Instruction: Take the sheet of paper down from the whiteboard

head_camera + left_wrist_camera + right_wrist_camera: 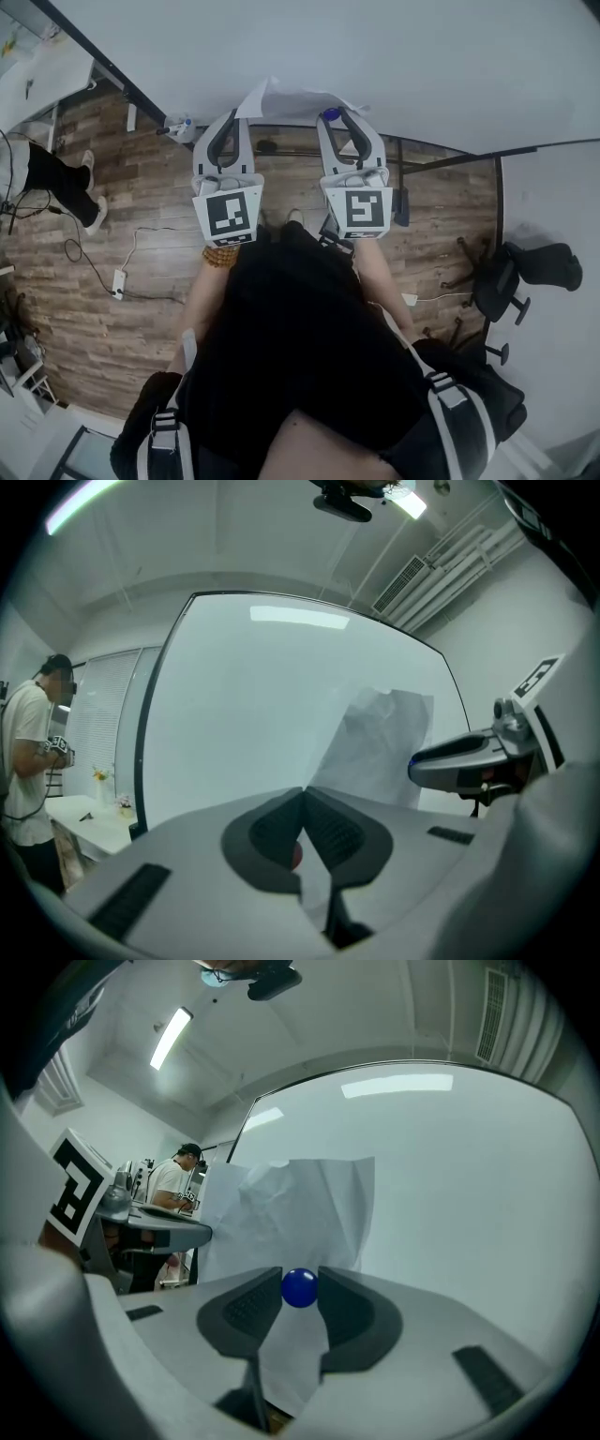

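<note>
L gripper (302,797): jaws closed together, pinching the lower edge of the sheet of paper (291,1213). A small red spot (296,856) shows betw. the pads, prob. a magnet, not certain.

R gripper (300,1294): jaws narrow, clamped on a round blue magnet (300,1286) low on the sheet, w/ paper running down behind it.

Sheet lies against the whiteboard (253,705) betw. the two grippers. It is creased, and one corner stands off the board.

Assessment: paper is thin, limp, v. light and tears easily. Best taken at an edge or corner w/ a flat pinch, magnets lifted off first, no sideways tug. The magnet is a hard glossy ball, likely slippery in ribbed pads.

Board is smooth, glossy white, dark-framed.

Beyond: wood-plank floor (112,281), black office chair (525,272), and a person (28,752) standing by a white counter (89,810) far left.
</note>
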Demonstrator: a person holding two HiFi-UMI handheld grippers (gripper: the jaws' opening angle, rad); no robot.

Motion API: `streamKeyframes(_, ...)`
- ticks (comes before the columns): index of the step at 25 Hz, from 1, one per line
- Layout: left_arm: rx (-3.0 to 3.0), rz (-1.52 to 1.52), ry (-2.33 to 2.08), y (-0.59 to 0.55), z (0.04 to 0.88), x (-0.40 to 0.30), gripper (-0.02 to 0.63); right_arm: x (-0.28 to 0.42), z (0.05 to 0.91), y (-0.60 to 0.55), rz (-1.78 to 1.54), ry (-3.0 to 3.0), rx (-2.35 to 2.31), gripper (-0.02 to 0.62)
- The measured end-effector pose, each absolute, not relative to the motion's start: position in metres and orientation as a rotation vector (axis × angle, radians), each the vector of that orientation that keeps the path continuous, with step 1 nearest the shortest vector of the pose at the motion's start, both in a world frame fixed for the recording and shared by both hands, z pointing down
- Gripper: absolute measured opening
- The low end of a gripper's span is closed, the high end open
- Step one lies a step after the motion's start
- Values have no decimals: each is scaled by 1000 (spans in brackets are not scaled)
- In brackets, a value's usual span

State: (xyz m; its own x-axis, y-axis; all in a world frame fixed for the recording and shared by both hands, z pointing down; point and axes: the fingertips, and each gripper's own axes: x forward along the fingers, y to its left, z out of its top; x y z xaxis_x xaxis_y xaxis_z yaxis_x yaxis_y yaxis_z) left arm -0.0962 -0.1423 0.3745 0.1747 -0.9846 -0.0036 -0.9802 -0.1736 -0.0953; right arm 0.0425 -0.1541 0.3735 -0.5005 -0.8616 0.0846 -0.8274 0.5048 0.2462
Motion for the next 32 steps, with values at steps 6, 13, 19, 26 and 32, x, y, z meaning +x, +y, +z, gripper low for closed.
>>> streamKeyframes(6,-2390,-63,1931,-147,374,-82,11,55,375,-155,-259,-2521,1488,118)
streamKeyframes(13,-2425,-38,1891,-156,368,-65,11,69,366,-157,-274,-2511,1521,118)
streamKeyframes(19,-2437,-40,1875,-158,365,-57,11,75,362,-156,-264,-2514,1531,118)
streamKeyframes(26,-2450,-44,1864,-166,366,-52,11,77,356,-160,-276,-2526,1532,118)
streamKeyframes(32,-2452,-45,1841,-166,362,-47,11,76,347,-159,-311,-2555,1527,117)
